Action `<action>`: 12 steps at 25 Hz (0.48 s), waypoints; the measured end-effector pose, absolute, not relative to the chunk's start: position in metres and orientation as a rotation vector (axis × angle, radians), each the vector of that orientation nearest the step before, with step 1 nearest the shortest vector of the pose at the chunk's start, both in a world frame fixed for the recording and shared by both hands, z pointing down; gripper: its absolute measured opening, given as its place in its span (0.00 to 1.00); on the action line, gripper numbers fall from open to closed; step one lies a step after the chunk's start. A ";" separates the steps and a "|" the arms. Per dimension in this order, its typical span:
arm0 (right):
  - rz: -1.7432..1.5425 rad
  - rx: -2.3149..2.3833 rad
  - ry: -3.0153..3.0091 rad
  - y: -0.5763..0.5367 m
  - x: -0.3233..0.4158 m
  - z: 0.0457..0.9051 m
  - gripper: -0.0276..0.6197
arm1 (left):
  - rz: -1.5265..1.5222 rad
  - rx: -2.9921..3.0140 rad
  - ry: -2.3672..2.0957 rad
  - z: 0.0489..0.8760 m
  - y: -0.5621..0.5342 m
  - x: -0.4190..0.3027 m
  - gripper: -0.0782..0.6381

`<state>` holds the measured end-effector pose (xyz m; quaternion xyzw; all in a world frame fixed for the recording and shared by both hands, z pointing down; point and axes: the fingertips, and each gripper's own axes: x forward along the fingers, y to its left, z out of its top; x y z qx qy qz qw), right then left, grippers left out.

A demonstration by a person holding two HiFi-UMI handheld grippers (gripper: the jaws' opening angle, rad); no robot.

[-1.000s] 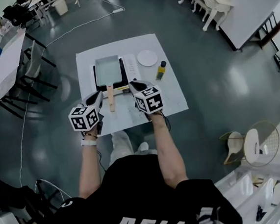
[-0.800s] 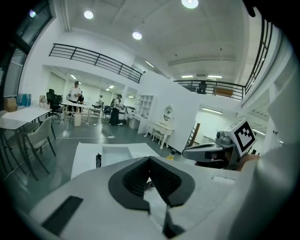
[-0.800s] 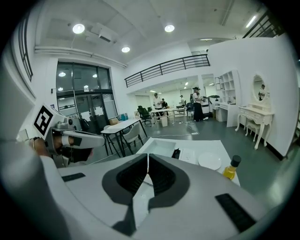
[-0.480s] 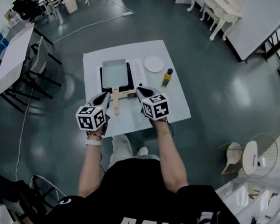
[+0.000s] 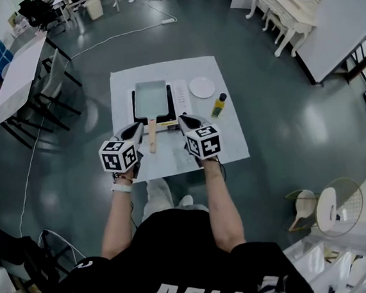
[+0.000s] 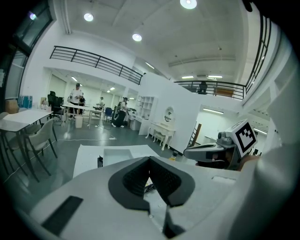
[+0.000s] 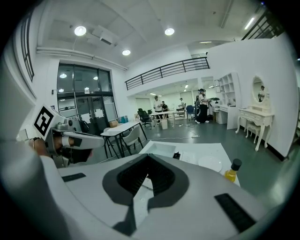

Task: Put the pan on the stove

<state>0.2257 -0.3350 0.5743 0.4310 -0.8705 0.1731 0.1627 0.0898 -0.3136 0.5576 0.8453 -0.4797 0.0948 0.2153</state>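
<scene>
A rectangular grey pan (image 5: 150, 97) sits on the black stove (image 5: 138, 113) on the white table (image 5: 227, 138); its wooden handle (image 5: 151, 134) points toward me. My left gripper (image 5: 136, 126) hovers just left of the handle, jaws shut and empty. My right gripper (image 5: 181, 118) hovers right of the handle, also shut with nothing held. In the left gripper view the pan (image 6: 116, 156) lies ahead and the right gripper (image 6: 206, 151) shows at the right. In the right gripper view the pan (image 7: 161, 150) lies ahead beyond the shut jaws.
A white plate (image 5: 202, 87) and a yellow oil bottle (image 5: 218, 106) with a black cap stand right of the stove. Tables and chairs (image 5: 48, 85) stand to the left, a white dresser (image 5: 285, 4) at the back right. A cable (image 5: 121, 34) crosses the floor.
The head view shifted slightly, so table and pan sit a little lower and to the right in the picture. Both grippers keep their places beside the handle.
</scene>
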 end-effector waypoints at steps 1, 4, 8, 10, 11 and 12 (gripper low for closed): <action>0.494 1.231 -2.484 -0.335 0.226 0.574 0.04 | 0.261 2.345 -1.330 0.557 -0.313 0.089 0.11; 0.492 1.232 -2.487 -0.334 0.225 0.574 0.04 | 0.259 2.347 -1.330 0.556 -0.313 0.088 0.11; 0.490 1.223 -2.479 -0.336 0.229 0.577 0.04 | 0.258 2.343 -1.335 0.556 -0.316 0.091 0.11; 0.491 1.220 -2.480 -0.336 0.230 0.576 0.04 | 0.255 2.342 -1.338 0.556 -0.316 0.092 0.11; 0.491 1.221 -2.481 -0.336 0.230 0.576 0.04 | 0.254 2.342 -1.339 0.556 -0.316 0.092 0.11; 0.491 1.221 -2.482 -0.336 0.231 0.576 0.04 | 0.252 2.342 -1.340 0.555 -0.315 0.092 0.11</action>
